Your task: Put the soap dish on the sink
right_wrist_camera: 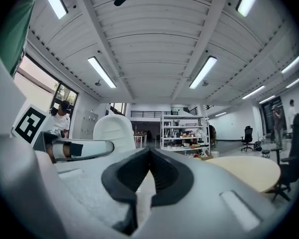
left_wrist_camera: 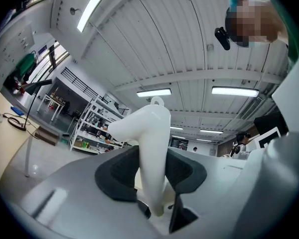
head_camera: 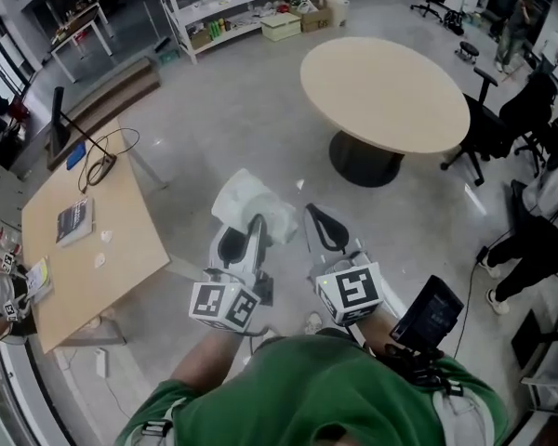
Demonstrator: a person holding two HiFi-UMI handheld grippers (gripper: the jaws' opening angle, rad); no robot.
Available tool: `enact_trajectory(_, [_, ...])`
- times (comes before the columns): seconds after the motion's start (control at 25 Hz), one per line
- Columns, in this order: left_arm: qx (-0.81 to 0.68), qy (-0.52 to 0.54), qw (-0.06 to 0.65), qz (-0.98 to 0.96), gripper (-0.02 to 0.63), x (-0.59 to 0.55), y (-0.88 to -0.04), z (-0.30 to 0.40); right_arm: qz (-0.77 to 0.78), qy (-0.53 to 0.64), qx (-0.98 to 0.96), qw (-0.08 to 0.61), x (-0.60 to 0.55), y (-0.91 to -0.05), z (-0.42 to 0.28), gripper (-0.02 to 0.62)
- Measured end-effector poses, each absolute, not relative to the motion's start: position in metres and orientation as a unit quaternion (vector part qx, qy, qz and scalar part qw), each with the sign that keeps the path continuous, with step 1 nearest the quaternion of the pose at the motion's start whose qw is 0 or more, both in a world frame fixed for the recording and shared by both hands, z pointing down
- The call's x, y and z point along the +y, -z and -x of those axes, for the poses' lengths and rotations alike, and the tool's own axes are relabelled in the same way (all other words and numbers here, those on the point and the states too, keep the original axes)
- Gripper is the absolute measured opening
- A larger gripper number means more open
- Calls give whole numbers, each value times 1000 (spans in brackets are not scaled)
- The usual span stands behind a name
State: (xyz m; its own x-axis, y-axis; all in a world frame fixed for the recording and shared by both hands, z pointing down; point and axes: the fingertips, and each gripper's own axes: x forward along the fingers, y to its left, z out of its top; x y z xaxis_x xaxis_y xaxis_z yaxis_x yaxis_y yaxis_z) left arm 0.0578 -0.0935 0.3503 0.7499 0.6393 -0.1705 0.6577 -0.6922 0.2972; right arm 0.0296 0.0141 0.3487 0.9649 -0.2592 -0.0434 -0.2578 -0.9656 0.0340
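Note:
The soap dish (head_camera: 251,203) is a white moulded piece, held out over the floor in front of me in the head view. My left gripper (head_camera: 245,235) is shut on it. In the left gripper view the dish (left_wrist_camera: 150,133) stands upright between the dark pads (left_wrist_camera: 117,173), which press on both of its sides. My right gripper (head_camera: 316,219) hovers just to the right of the dish, shut with nothing between its jaws. In the right gripper view its pads (right_wrist_camera: 124,176) meet at the tips, and the white dish (right_wrist_camera: 112,131) shows off to the left. No sink is in view.
A round beige table (head_camera: 381,91) stands ahead on the right, with black office chairs (head_camera: 502,128) beyond it. A wooden desk (head_camera: 84,240) with a book and cables lies on the left. White shelves (head_camera: 242,7) line the far wall. A seated person (head_camera: 549,212) is at the right edge.

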Motion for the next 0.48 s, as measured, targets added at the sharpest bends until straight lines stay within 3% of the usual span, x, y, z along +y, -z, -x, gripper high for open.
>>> enact_trajectory(0.48, [384,24,164,-908,147,-8,-346,-59,-995,30,-92,12,100,-346,-24,2])
